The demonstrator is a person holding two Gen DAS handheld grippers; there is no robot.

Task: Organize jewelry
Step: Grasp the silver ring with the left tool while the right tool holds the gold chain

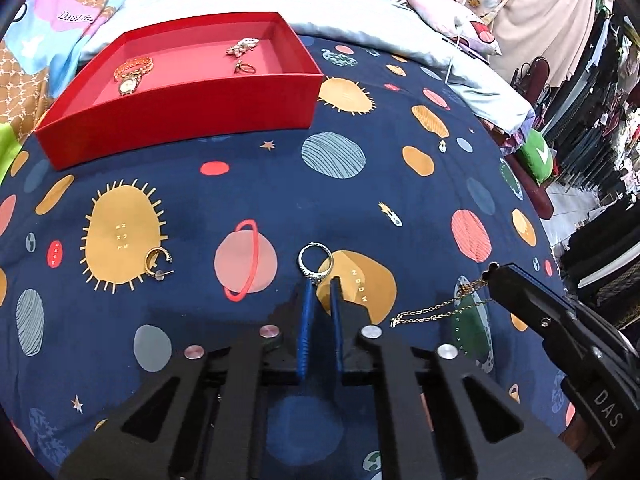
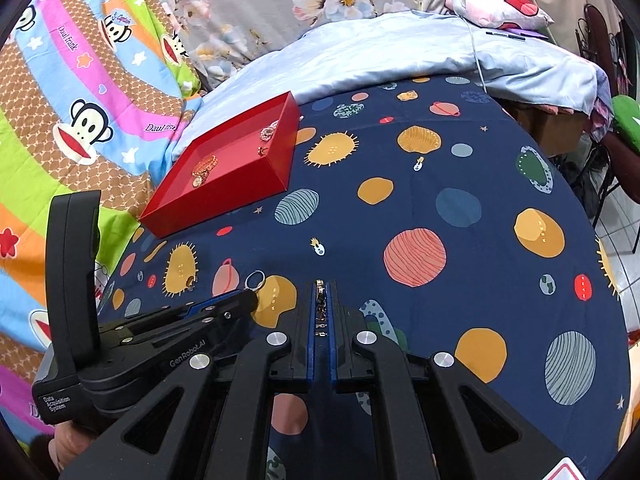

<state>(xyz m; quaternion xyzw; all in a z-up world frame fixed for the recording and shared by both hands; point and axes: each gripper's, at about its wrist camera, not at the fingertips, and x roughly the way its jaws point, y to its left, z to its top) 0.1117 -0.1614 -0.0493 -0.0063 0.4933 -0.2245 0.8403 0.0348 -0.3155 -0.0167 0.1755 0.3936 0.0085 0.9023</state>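
Blue pads of my left claw (image 1: 321, 280) pinch the silver ring (image 1: 315, 261) by its stone just off the bedspread, tiny and slippery, while my right claw (image 2: 320, 286) clamps the limp gold chain (image 1: 436, 308), red tray (image 1: 176, 128) far left.

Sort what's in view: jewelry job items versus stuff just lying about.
Job:
red tray
silver ring in left tongs
gold chain in right tongs
gold hoop earring
watch

Lying about:
planet-print sheet
cartoon pillow
monkey blanket
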